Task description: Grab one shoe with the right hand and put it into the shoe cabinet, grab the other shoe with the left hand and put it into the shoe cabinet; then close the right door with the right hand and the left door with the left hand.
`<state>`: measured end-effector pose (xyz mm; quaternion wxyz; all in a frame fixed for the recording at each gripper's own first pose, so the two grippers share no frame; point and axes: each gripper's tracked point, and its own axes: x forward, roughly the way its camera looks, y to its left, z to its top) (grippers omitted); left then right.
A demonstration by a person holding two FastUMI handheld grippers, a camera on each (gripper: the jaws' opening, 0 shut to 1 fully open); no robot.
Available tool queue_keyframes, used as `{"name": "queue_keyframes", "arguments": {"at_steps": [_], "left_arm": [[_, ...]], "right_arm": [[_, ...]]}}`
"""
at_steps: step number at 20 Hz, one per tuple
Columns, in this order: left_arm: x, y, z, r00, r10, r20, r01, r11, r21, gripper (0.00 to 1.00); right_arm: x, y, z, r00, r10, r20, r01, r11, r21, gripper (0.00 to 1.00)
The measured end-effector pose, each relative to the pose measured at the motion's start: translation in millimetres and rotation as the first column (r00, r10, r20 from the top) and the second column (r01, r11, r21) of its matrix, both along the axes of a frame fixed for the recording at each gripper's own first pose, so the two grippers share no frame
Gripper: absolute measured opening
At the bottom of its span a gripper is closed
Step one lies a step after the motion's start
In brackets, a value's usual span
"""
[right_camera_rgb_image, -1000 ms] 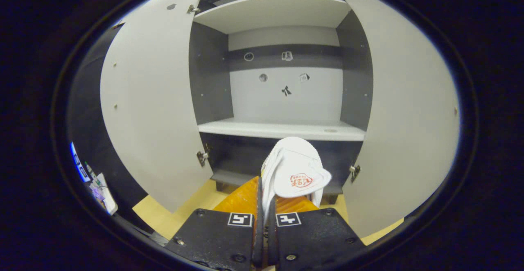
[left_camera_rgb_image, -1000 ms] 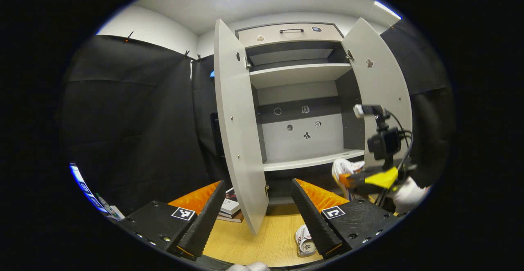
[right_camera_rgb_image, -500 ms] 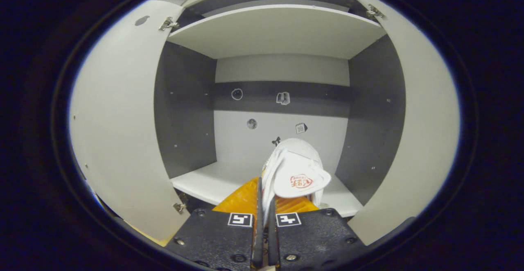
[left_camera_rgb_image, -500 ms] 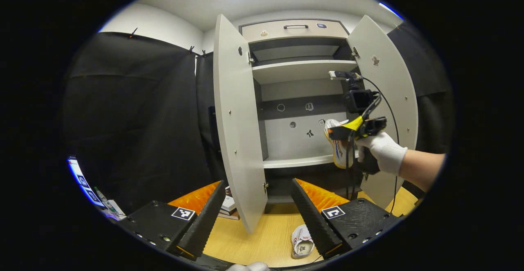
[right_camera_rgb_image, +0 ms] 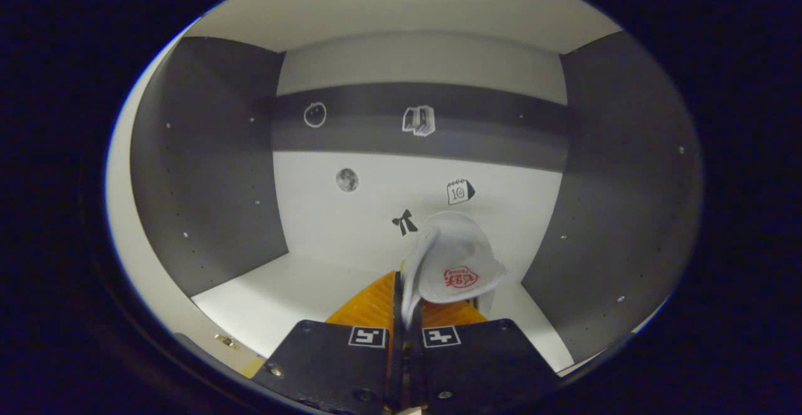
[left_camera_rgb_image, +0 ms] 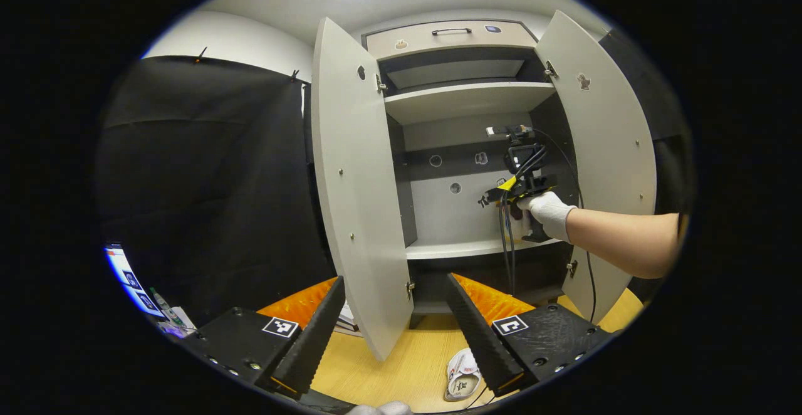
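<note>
You are holding the first shoe (right_camera_rgb_image: 452, 264) clenched in your right claw (right_camera_rgb_image: 404, 315), both fingers pinching its edge, and you are reaching into the shoe cabinet (right_camera_rgb_image: 207, 170). The shoe is sticking up and forward from the fingertips, its long axis pointing toward the back wall, and it is hanging above the right rear part of the shelf (right_camera_rgb_image: 276, 293), not yet resting on it as far as I can judge. So the move ahead is down onto that shelf near its right back corner, then letting go.

Your left claw (left_camera_rgb_image: 395, 330) is waiting released, jaws wide apart, low over the floor (left_camera_rgb_image: 388, 365) in front of the left door (left_camera_rgb_image: 354, 183). The second shoe (left_camera_rgb_image: 460, 374) is lying on the floor just beside its right finger (left_camera_rgb_image: 479, 330), clearly the nearer hand for it. The right door (left_camera_rgb_image: 601, 152) is standing open too.
</note>
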<state>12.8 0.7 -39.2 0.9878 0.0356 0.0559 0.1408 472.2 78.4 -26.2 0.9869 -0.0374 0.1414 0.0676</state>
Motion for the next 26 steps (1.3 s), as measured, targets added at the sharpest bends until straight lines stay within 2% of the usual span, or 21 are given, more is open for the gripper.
{"name": "queue_keyframes", "arguments": {"at_steps": [4, 5, 7, 9, 10, 12, 14, 15, 16, 17, 18, 19, 20, 22, 23, 24, 25, 26], "left_arm": [[5.5, 1.7, -2.4, 1.0, 0.009, -0.009, -0.009, 1.0, -0.005, 0.96], [6.3, 2.7, -2.2, 1.0, 0.011, -0.006, -0.011, 1.0, -0.008, 0.96], [8.2, 5.2, -1.1, 1.0, 0.013, -0.006, -0.013, 1.0, -0.009, 0.96], [7.4, 7.5, -0.6, 1.0, 0.016, -0.009, -0.016, 1.0, -0.008, 0.96], [6.0, 8.1, 2.3, 1.0, 0.018, -0.003, -0.018, 1.0, -0.005, 0.96], [2.8, 13.1, 6.8, 1.0, 0.028, 0.011, -0.028, 1.0, 0.008, 0.96], [1.6, 16.7, 7.2, 0.999, 0.032, 0.012, -0.032, 0.999, 0.004, 0.96], [-0.3, 17.7, 7.0, 0.999, 0.029, 0.013, -0.029, 1.0, 0.0, 0.96], [-2.2, 19.3, 7.3, 1.0, 0.028, 0.012, -0.028, 1.0, 0.0, 0.96], [-4.6, 21.5, 6.4, 1.0, 0.029, 0.011, -0.029, 1.0, 0.001, 0.96], [-6.6, 22.7, 7.6, 1.0, 0.026, 0.013, -0.026, 1.0, 0.002, 0.96], [-8.2, 24.6, 8.2, 1.0, 0.026, 0.016, -0.026, 1.0, 0.001, 0.96], [-10.1, 25.5, 8.4, 1.0, 0.021, 0.02, -0.021, 1.0, 0.001, 0.96], [-13.2, 27.9, 8.6, 1.0, 0.014, 0.024, -0.014, 1.0, 0.008, 0.96], [-13.4, 29.0, 8.6, 1.0, 0.007, 0.027, -0.007, 1.0, 0.009, 1.0], [-14.1, 28.5, 7.5, 1.0, -0.004, 0.026, 0.003, 1.0, 0.008, 0.96], [-14.1, 29.2, 6.6, 1.0, -0.013, 0.026, 0.012, 1.0, 0.008, 1.0], [-15.3, 29.2, 6.4, 0.999, -0.023, 0.029, 0.022, 1.0, 0.01, 0.96]], "right_arm": [[15.7, 1.7, -23.1, 0.992, 0.002, -0.13, -0.005, 1.0, -0.019, 0.08], [19.6, 3.9, -27.7, 0.987, 0.0, -0.16, -0.002, 1.0, -0.013, 0.06], [24.7, 5.3, -41.8, 0.974, 0.0, -0.227, -0.003, 1.0, -0.016, 0.1], [23.9, 7.3, -56.3, 0.954, 0.012, -0.298, -0.021, 0.999, -0.029, 0.09], [24.6, 13.4, -61.0, 0.948, 0.021, -0.318, -0.027, 1.0, -0.013, 0.11], [26.1, 10.5, -60.6, 0.947, 0.005, -0.32, -0.022, 0.999, -0.048, 0.13], [24.1, 8.4, -55.0, 0.954, -0.01, -0.299, -0.001, 0.999, -0.036, 0.17], [21.5, 8.6, -49.5, 0.959, -0.011, -0.282, 0.007, 1.0, -0.018, 0.3], [16.8, 9.3, -41.0, 0.966, -0.006, -0.257, 0.007, 1.0, 0.003, 0.36], [11.8, 8.7, -32.4, 0.974, -0.006, -0.227, 0.007, 1.0, 0.007, 0.36], [7.1, 0.0, -24.1, 0.982, -0.027, -0.188, 0.027, 1.0, -0.005, 0.41], [1.6, -5.7, -14.6, 0.989, -0.051, -0.142, 0.049, 0.999, -0.013, 0.58], [-8.5, -9.5, -3.9, 0.994, -0.062, -0.094, 0.061, 0.998, -0.017, 0.55], [-34.3, -16.1, 17.3, 0.997, -0.072, 0.005, 0.072, 0.997, -0.011, 0.63], [-49.7, -17.6, 26.8, 0.996, -0.07, 0.049, 0.07, 0.998, -0.001, 0.75], [-69.6, -17.6, 36.8, 0.994, -0.063, 0.091, 0.062, 0.998, 0.012, 0.87], [-89.8, -17.7, 44.6, 0.99, -0.049, 0.128, 0.047, 0.999, 0.02, 0.99], [-111.2, -18.1, 51.9, 0.986, -0.039, 0.162, 0.035, 0.999, 0.029, 0.99]]}}
